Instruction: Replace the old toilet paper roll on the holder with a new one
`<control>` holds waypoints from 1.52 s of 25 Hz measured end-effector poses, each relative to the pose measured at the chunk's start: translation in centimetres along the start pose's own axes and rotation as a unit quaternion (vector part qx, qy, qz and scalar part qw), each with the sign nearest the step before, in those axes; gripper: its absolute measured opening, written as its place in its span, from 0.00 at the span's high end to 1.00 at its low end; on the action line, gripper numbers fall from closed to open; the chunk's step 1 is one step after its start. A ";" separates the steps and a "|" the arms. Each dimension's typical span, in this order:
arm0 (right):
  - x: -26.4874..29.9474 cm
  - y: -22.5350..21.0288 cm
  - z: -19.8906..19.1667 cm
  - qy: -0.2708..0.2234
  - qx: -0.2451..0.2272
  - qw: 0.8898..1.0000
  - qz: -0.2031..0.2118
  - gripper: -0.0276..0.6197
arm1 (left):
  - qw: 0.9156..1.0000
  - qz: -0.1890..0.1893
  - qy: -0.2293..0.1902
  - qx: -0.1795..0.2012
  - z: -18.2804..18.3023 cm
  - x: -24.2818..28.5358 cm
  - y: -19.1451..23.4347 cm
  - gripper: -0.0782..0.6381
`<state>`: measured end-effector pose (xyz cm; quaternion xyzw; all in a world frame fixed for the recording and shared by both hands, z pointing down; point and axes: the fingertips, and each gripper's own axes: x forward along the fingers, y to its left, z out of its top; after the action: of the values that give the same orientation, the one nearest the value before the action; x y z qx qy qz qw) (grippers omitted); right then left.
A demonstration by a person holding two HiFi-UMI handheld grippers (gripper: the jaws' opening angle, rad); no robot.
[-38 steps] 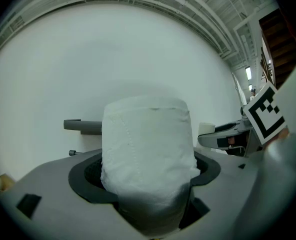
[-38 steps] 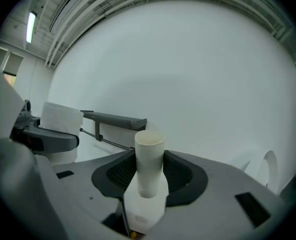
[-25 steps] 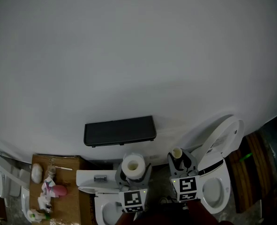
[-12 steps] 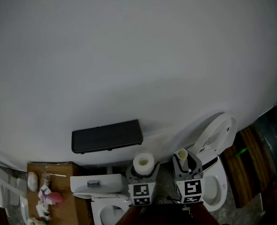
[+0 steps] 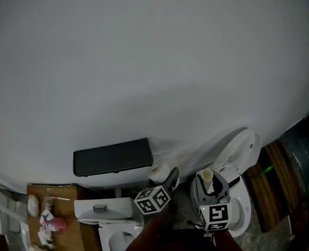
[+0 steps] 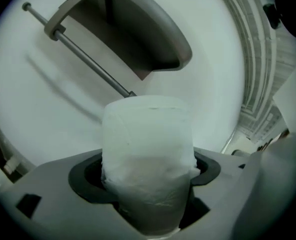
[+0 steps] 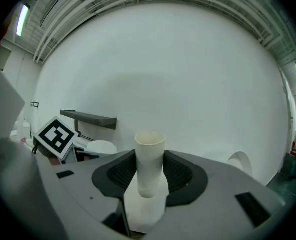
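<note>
Two hand-held grippers, each with something in its jaws. The left gripper (image 5: pixel 166 177), its marker cube tilted, is clamped on the one full white toilet paper roll (image 6: pixel 148 154), which fills the gap between its jaws and blocks much of the wall beyond. The right gripper (image 5: pixel 209 186) is closed on the single bare cream cardboard tube (image 7: pixel 149 156), held upright with a scrap of white paper at its base. Just past the full roll runs the holder's thin metal rod (image 6: pixel 82 56) — nothing on it — under the dark hinged wall-holder cover (image 6: pixel 137 29). Below stand two white toilets: one with its lid raised (image 5: pixel 243 153) beside the right gripper, one with a tank (image 5: pixel 99 209) left of the left gripper.
</note>
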<state>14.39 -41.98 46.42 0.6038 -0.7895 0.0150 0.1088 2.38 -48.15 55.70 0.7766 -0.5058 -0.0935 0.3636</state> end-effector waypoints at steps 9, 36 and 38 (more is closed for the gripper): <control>1.7 0.9 0.2 -0.006 -0.003 1.000 0.017 0.69 | 0.983 -0.035 -0.095 -0.153 4.4 0.3 0.6 0.30; 3.5 6.4 1.8 -0.020 -0.005 0.997 0.080 0.69 | 0.913 -0.045 -0.273 -0.300 11.9 -5.1 7.5 0.30; 3.5 7.1 1.9 -0.021 -0.006 0.996 0.086 0.69 | 0.910 -0.052 -0.279 -0.301 11.9 -5.4 7.4 0.30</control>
<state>6.48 -43.72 46.00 0.5328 -0.8409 0.0068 0.0945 -11.55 -50.84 50.82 0.5977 -0.4932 -0.4729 0.4193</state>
